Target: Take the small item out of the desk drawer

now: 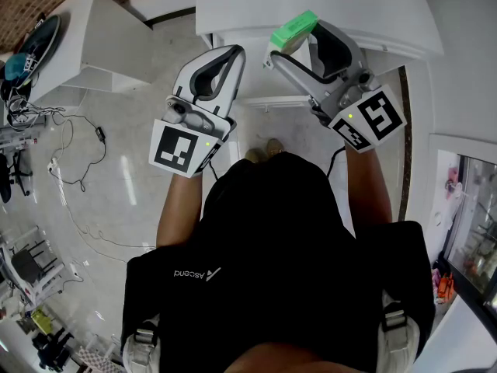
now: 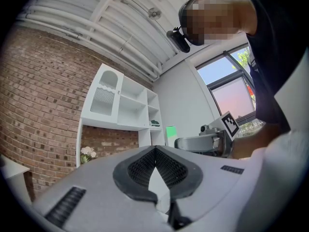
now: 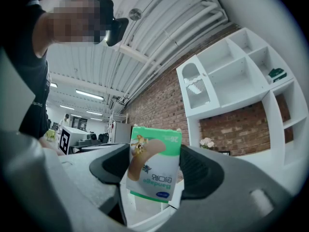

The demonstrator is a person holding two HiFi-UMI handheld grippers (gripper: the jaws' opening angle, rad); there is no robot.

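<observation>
A small green and white bandage box (image 3: 153,166) sits between the pads of my right gripper (image 3: 155,170), which is shut on it and held up in the air. From the head view the same box (image 1: 293,28) shows at the tip of the right gripper (image 1: 289,45), above the white desk (image 1: 256,6). My left gripper (image 1: 231,54) is raised beside it to the left. Its fingertips meet with nothing between them (image 2: 155,151). The left gripper view also catches the box (image 2: 171,133) edge-on. Whether the drawer stands open I cannot tell.
A white shelf unit (image 2: 120,105) stands against a brick wall (image 2: 43,91), with flowers (image 2: 87,152) below it. In the head view a white table (image 1: 101,45) is at the upper left and loose cables (image 1: 78,154) lie on the pale floor.
</observation>
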